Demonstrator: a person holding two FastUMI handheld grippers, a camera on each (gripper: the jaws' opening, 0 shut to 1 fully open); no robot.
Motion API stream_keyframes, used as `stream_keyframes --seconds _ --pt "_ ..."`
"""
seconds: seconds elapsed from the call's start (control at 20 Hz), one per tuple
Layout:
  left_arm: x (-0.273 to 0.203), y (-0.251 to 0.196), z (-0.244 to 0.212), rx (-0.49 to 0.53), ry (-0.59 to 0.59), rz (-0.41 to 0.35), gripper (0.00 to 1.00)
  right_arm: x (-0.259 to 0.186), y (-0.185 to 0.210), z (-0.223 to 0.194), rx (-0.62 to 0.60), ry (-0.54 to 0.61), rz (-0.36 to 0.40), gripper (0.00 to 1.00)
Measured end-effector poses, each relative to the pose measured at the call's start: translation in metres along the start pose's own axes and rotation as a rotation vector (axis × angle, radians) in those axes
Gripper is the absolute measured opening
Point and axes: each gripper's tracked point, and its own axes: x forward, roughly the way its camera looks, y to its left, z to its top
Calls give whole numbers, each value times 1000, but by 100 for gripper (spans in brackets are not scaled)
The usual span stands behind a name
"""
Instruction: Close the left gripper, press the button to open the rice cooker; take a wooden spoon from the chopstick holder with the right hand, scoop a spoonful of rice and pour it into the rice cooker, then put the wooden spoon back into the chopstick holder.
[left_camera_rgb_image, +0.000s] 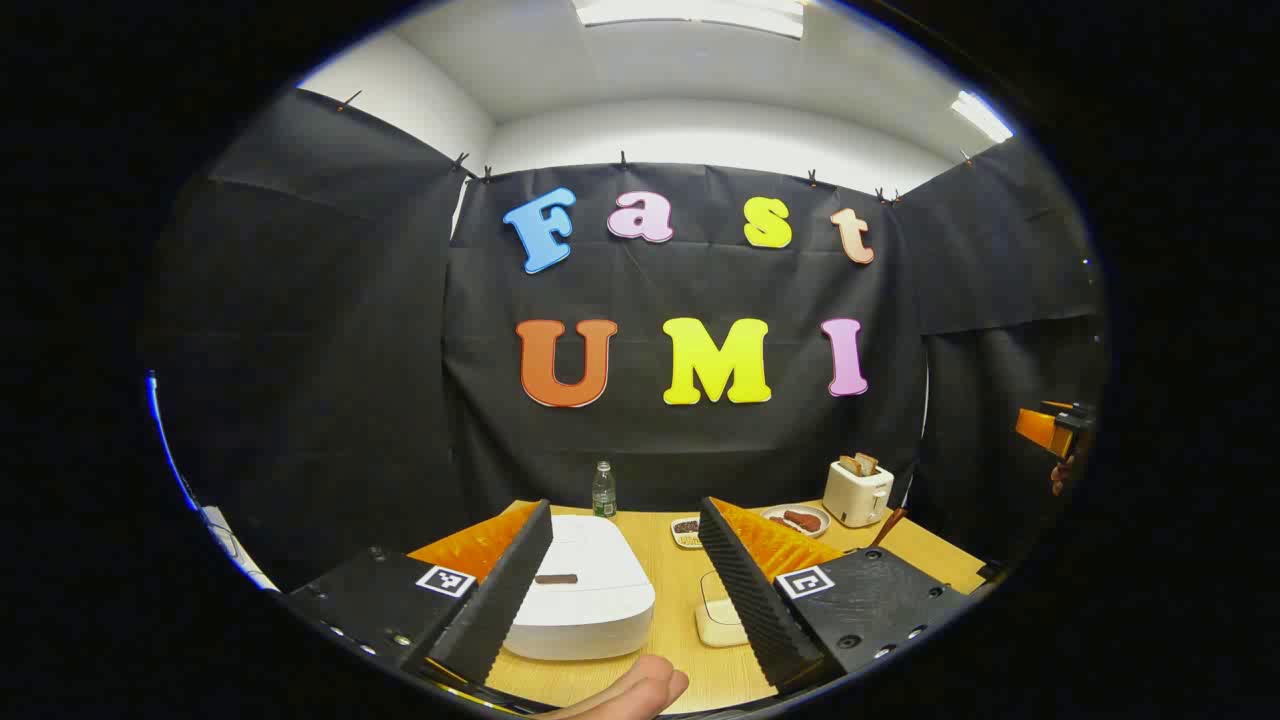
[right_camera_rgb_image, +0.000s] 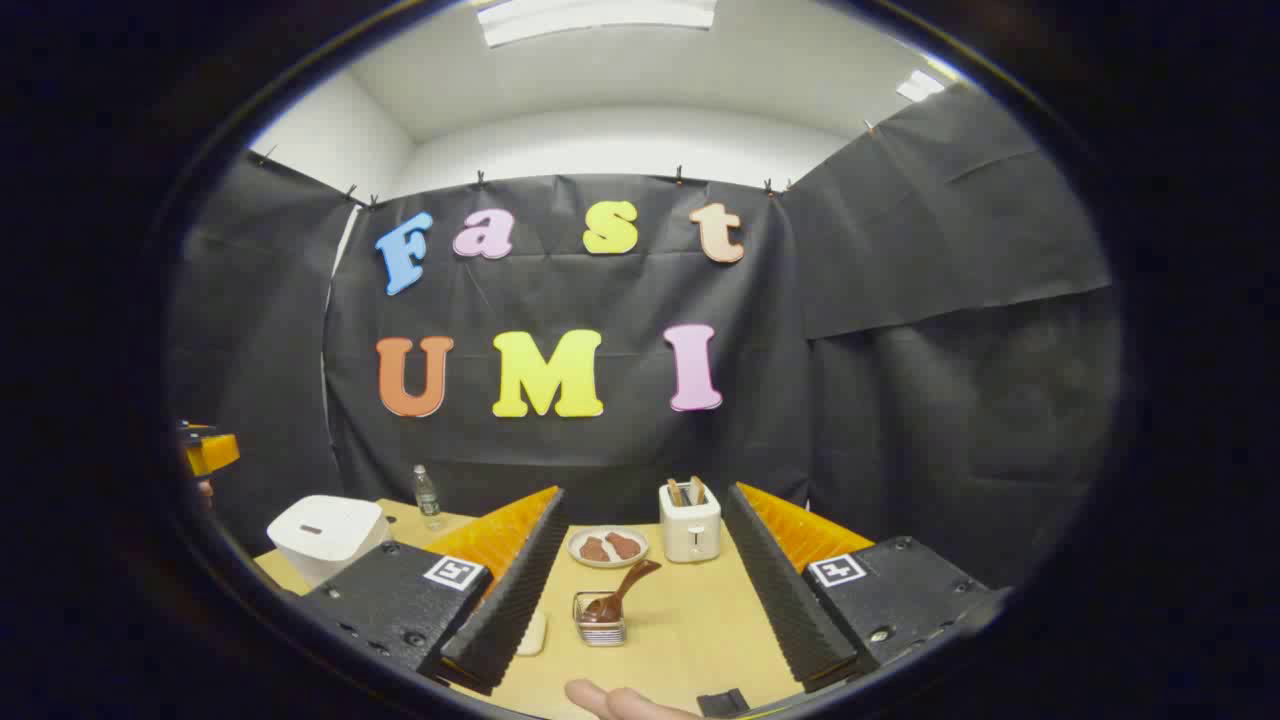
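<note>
Left gripper view has the rice cooker (left_camera_rgb_image: 585, 590) straight ahead on the bench (left_camera_rgb_image: 690, 670), white, lid down, a dark button (left_camera_rgb_image: 556, 579) on its top. It sits between the fingers of the left hand-held gripper (left_camera_rgb_image: 625, 590), whose jaws stand wide apart, holding nothing. Just right of the cooker lies a small cream dish (left_camera_rgb_image: 718, 622); behind it stands a bottle (left_camera_rgb_image: 603, 490), with a toaster (left_camera_rgb_image: 856, 490) and a plate (left_camera_rgb_image: 800, 520) farther right. Right gripper view shows the wooden spoon (right_camera_rgb_image: 622, 590) leaning in a small clear holder (right_camera_rgb_image: 600, 620) on the bench, between the fingers of the right hand-held gripper (right_camera_rgb_image: 650, 600), also wide open and empty. Beyond it are the plate (right_camera_rgb_image: 608, 547) and toaster (right_camera_rgb_image: 690, 525); the cooker (right_camera_rgb_image: 325, 535) is far left
</note>
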Motion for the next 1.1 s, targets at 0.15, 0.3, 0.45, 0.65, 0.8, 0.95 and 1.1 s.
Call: stream_keyframes --seconds 0.15,0.3,0.45,0.65,0.8,0.95,1.1 --pt "2 5 1 2 -8 9 94 2 -2 -4 2 7 0 99" --pt "6 6 -2 -1 -5 10 94 6 -2 -6 0 12 1 100" --pt "7 8 -4 -1 -6 8 94 7 -3 -6 -3 8 -2 99" --pt "13 13 -10 -4 3 18 94 7 -3 -10 -5 6 -2 100" --pt "20 15 -13 -16 9 20 94 10 -1 -17 0 15 5 100" --pt "28 10 -20 -39 16 -14 94 13 -3 -25 9 28 4 100" --pt "43 9 -28 -31 25 -40 94 16 -3 -34 7 42 1 100"
